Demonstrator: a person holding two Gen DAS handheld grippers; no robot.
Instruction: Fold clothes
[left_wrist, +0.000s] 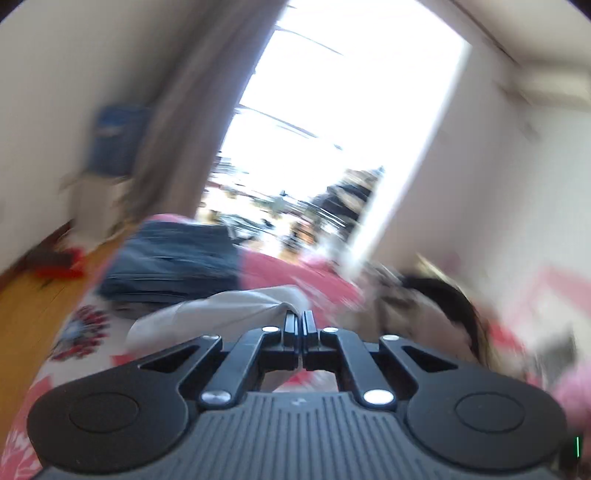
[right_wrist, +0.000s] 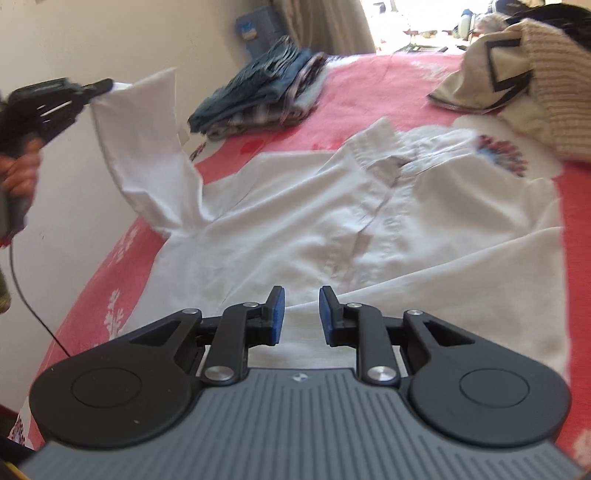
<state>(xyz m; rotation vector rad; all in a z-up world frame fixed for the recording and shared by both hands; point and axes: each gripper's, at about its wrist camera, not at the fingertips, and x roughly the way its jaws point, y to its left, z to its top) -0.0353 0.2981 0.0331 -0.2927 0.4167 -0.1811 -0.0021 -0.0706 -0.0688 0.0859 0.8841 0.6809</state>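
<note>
White shirt (right_wrist: 314, 221) lies spread face up on a bed with a pink floral bedspread (right_wrist: 369, 85), collar toward the far side, placket running down the middle toward the near edge. Folding looks barely begun: the body is flat but creased, and no fold is yet laid in it. One sleeve (right_wrist: 144, 147) is lifted off the bed at the left, its cuff pinched in the closed jaws of the left gripper (right_wrist: 107, 85), which a hand (right_wrist: 20, 170) holds up beside the pale wall. In the left wrist view, badly blurred, the left gripper (left_wrist: 300, 317) has its jaws shut on a fold of that white cloth. The right gripper (right_wrist: 301, 314) hangs over the shirt's near hem, its blue-padded jaws parted with nothing clamped between them.

Already folded, by the look of it, is a stack of blue jeans and checked garments (right_wrist: 258, 96) at the far left of the bed. Still to do, in my judgement: this shirt, and a loose heap of beige knitwear (right_wrist: 517, 85) at the far right.

Bare bedspread lies between the shirt and both piles, so the raised sleeve has room to swing right across the chest. The bed's left edge runs just beside the wall, leaving little room there. A thin cable (right_wrist: 33, 306) trails down near that edge and could snag
</note>
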